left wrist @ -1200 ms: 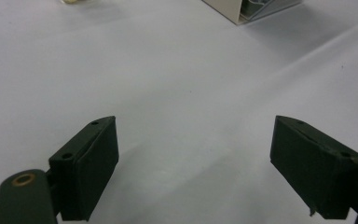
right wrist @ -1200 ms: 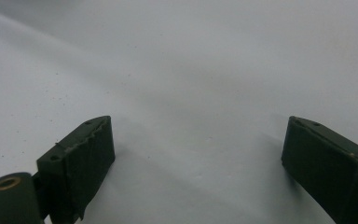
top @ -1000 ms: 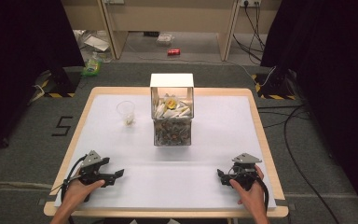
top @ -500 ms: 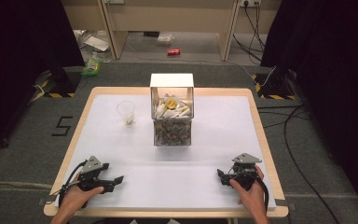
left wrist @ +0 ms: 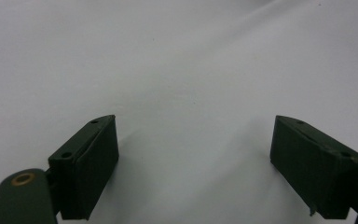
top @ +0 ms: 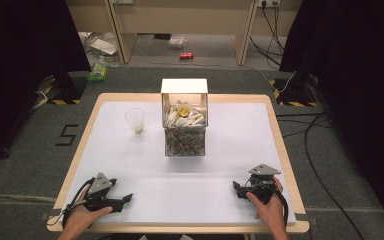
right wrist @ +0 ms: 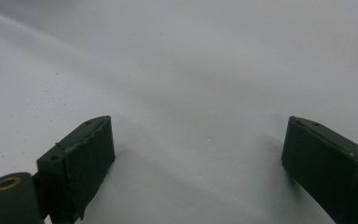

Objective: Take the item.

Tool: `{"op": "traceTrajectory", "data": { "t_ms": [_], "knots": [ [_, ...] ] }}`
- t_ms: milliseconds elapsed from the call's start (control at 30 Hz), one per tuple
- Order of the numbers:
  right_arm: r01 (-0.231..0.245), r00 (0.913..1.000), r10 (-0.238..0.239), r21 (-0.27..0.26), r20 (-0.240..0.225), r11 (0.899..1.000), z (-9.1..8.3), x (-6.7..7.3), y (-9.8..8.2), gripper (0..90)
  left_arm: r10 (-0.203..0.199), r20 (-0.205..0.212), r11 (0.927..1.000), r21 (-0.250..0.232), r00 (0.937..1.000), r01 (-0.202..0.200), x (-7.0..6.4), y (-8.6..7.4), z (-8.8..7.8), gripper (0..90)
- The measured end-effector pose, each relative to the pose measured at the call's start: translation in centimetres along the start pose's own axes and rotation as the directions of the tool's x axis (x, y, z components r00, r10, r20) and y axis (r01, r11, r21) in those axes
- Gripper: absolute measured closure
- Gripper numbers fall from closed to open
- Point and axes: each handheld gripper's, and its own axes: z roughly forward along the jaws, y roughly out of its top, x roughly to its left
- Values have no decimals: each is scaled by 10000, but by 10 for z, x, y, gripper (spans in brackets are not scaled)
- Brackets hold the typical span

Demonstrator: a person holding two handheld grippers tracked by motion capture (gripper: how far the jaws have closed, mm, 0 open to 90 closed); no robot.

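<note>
My left gripper (top: 124, 200) rests low on the white table cover near the front left corner, held by a hand, its jaws pointing right. In the left gripper view the left gripper (left wrist: 193, 137) is open, with bare white surface between its jaws. My right gripper (top: 237, 188) sits near the front right, jaws pointing left. The right gripper view also shows the right gripper (right wrist: 198, 142) open and holding nothing. A clear box (top: 184, 125) with pale packets inside stands at the table's centre, far from both grippers. Left of it stands a clear plastic cup (top: 135, 120).
The white cover (top: 190, 185) spans most of the wooden table (top: 280, 145). Cables trail on the floor to the right (top: 320, 130). Litter and a red can (top: 186, 55) lie on the floor beyond the table.
My left gripper has drawn back toward the front edge of the table. The right gripper has barely moved.
</note>
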Motion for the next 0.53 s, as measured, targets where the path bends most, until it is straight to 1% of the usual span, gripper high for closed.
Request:
{"op": "traceTrajectory", "data": {
  "t_ms": [167,533],
  "knots": [
    [16,10000,-16,-6,14,10000,0,0,0,101,-125,-26,9996,-266,9999,125,0,-4,-1,148],
    [12,10000,-12,-10,3,10000,0,0,0,101,-183,-25,9991,-377,9998,182,0,-5,0,149]
  ]
}}
